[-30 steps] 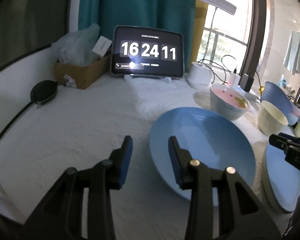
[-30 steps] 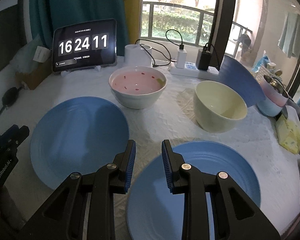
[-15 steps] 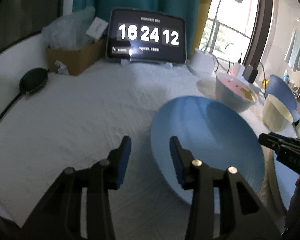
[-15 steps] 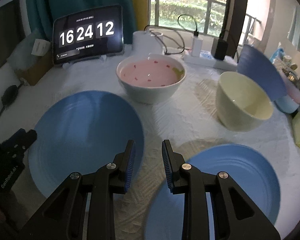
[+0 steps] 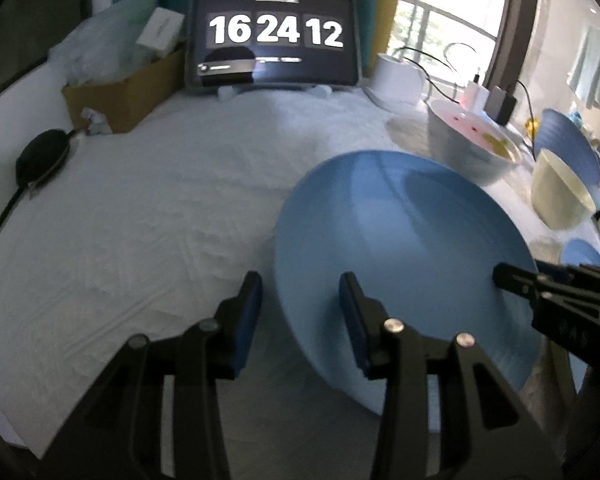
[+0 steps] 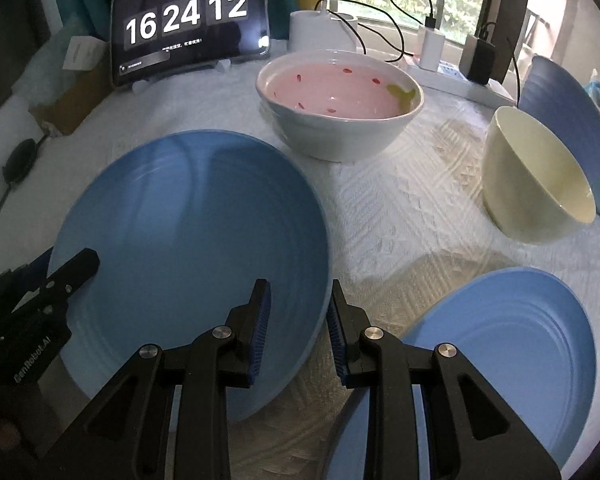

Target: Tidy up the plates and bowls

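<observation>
A large blue plate (image 5: 400, 248) lies on the white cloth. My left gripper (image 5: 300, 310) is open, its fingers straddling the plate's left rim without touching it. My right gripper (image 6: 298, 320) is open too, one finger over the same plate (image 6: 188, 240) and one just outside its right rim. A second blue plate (image 6: 500, 360) lies at the lower right. Behind stand a white bowl with a pink inside (image 6: 340, 96), a cream bowl (image 6: 536, 188) and a tilted dark blue bowl (image 6: 564, 116).
A tablet showing a clock (image 5: 274, 36) stands at the back beside a cardboard box (image 5: 120, 96). A black round object with a cable (image 5: 42, 156) lies at the left. A power strip with chargers (image 6: 460, 80) and a white cylinder (image 6: 320, 32) sit by the window.
Both grippers have sunk and tilted down toward the left plate. The right one has shifted from over the right plate to the left plate's right rim. The jaws look unchanged.
</observation>
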`<move>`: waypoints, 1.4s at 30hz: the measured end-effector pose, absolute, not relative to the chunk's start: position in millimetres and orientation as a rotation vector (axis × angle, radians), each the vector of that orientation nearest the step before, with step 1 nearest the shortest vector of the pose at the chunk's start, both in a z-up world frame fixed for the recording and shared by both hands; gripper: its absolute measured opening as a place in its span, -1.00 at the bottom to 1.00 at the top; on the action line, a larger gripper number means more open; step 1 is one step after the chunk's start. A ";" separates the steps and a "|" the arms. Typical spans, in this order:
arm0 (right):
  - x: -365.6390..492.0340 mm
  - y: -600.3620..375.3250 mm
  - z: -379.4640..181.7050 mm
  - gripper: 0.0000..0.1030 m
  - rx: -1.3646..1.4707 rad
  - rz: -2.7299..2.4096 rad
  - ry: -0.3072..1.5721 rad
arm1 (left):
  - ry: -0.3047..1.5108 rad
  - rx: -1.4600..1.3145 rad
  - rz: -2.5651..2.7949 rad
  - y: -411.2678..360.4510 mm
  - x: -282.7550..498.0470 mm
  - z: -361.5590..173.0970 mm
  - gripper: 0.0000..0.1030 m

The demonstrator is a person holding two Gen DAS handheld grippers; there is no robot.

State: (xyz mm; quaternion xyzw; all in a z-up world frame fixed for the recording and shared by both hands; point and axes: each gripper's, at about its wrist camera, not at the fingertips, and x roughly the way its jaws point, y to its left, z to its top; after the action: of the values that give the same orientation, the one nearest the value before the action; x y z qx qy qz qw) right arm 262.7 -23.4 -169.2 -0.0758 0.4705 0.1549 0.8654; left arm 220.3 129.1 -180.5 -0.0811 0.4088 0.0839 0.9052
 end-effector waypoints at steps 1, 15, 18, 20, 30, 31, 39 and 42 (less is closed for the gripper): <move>262.0 -23.8 -169.0 -0.43 -0.160 0.326 0.982 | 0.844 -0.161 0.169 127.5 219.9 -180.5 -0.21; 247.7 -33.6 -150.0 -0.61 -0.138 0.359 0.894 | 0.807 -0.184 0.183 123.3 205.1 -169.3 -0.43; 245.2 -40.2 -144.3 -0.61 -0.125 0.358 0.874 | 0.790 -0.181 0.180 117.5 201.1 -162.3 -0.43; 242.5 -43.3 -140.7 -0.61 -0.120 0.359 0.861 | 0.779 -0.180 0.179 114.3 199.0 -157.5 -0.43; 229.5 -69.3 -123.5 -0.61 -0.089 0.359 0.791 | 0.723 -0.161 0.167 94.2 190.2 -138.3 -0.43; 228.7 -71.3 -122.4 -0.61 -0.085 0.358 0.788 | 0.719 -0.159 0.164 91.5 189.2 -136.6 -0.43; 221.1 -94.0 -116.8 -0.61 -0.052 0.335 0.767 | 0.701 -0.133 0.134 67.1 187.7 -125.7 -0.43; 218.5 -105.0 -115.5 -0.61 -0.040 0.322 0.761 | 0.700 -0.124 0.120 58.0 187.3 -123.2 -0.43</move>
State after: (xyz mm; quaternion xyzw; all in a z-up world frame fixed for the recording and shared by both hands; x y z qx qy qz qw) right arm 218.5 -105.0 -115.5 -0.0192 0.3699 0.1564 0.9156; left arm 187.3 58.0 -123.2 -0.0604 0.3423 0.0586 0.9358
